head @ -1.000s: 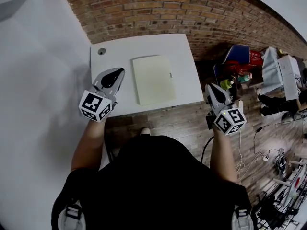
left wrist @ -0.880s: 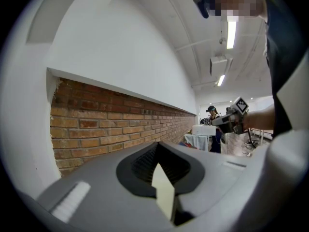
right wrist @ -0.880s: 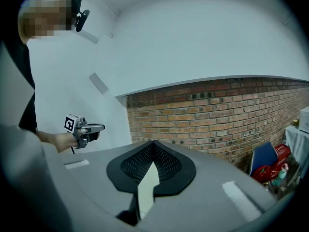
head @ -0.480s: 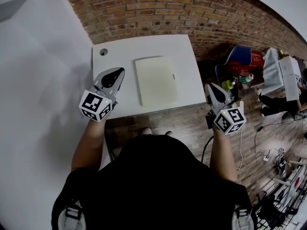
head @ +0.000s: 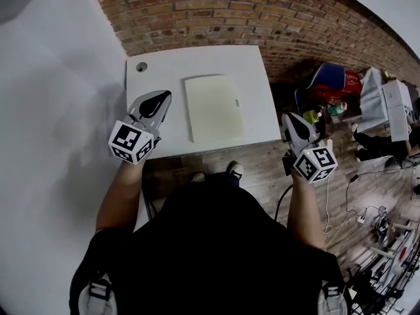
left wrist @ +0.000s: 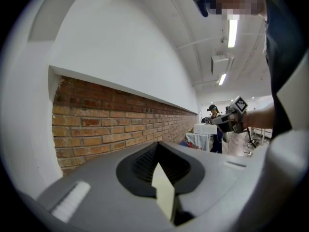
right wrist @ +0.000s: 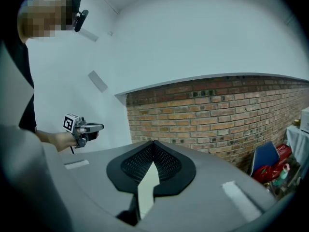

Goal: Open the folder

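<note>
The closed folder lies flat on the white surface, long axis pointing away from the person, nearer the left tongs than the right tongs, both pinched together and empty.

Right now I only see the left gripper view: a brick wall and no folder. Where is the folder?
Observer: The head view shows the folder lying flat and closed on the white table, to the right of the left gripper.
Operator: Is the other gripper near it?
Observer: No. The right gripper hangs off the table's right edge, over the wooden floor, apart from the folder.
Operator: Is it holding anything?
Observer: Its own view shows its jaws together with nothing between them.
</note>
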